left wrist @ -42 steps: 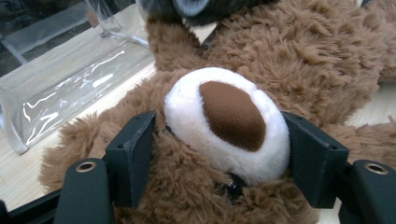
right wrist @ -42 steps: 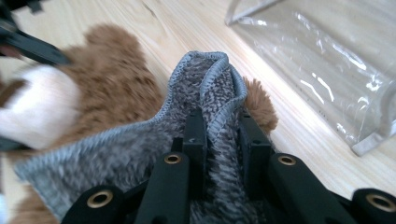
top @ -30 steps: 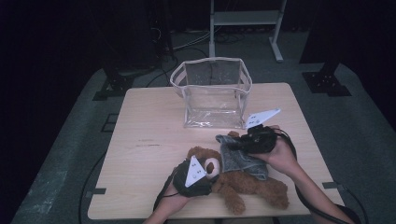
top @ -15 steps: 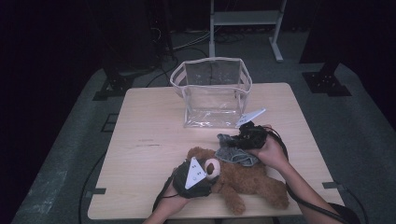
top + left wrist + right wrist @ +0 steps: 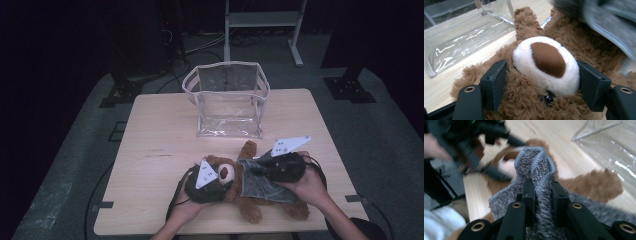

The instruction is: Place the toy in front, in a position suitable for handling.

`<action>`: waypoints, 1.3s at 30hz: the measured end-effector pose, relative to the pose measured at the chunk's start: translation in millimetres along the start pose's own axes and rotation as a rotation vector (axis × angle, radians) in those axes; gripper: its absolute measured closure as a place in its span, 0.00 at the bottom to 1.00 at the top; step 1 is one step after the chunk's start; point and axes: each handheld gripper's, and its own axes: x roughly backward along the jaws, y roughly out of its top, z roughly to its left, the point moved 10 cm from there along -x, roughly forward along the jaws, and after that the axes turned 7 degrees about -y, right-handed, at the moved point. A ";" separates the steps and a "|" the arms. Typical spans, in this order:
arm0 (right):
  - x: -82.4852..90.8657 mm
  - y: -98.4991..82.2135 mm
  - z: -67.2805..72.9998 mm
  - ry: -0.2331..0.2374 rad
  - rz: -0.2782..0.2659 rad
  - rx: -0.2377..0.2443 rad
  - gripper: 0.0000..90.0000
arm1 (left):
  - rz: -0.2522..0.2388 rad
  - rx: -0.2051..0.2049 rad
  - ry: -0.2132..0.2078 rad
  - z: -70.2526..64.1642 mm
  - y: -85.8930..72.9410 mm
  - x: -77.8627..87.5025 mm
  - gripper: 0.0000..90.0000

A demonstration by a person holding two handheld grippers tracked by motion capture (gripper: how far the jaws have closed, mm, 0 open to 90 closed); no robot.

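Observation:
A brown teddy bear [image 5: 248, 212] lies on its back near the table's front edge. My left gripper [image 5: 220, 180] is shut on its head, and the pads press either side of the white muzzle [image 5: 549, 62] in the left gripper view, left gripper [image 5: 544, 80]. A grey fuzzy cloth [image 5: 265, 189] lies over the bear's body. My right gripper [image 5: 256, 167] is shut on a folded edge of this grey cloth [image 5: 536, 167], which stands up between its jaws in the right gripper view, right gripper [image 5: 543, 195].
A clear plastic bag [image 5: 227, 107] stands open-topped at the middle back of the wooden table [image 5: 160, 130]. The bear's raised arm [image 5: 247, 148] points toward the bag. Cables trail from both grippers over the front edge.
The right gripper, still holding the grey cloth, shifted left a little, then drew back toward the near edge, pulling the cloth down over the bear's body. The left gripper stayed put.

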 end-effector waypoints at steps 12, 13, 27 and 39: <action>3.8 -15.9 -34.3 -0.097 -0.032 -0.050 0.84 | 0.003 -0.031 -0.017 12.6 7.0 10.1 0.27; 2.6 -15.0 -35.6 -0.088 -0.032 -0.063 0.84 | 0.006 -0.022 -0.021 14.7 5.4 8.7 0.30; -20.4 3.9 37.7 0.075 0.073 0.087 0.84 | 0.027 0.019 -0.024 21.8 2.8 3.0 0.40; 1.7 -37.8 22.1 -0.060 0.102 0.131 0.85 | 0.030 0.025 -0.025 22.4 2.5 2.7 0.40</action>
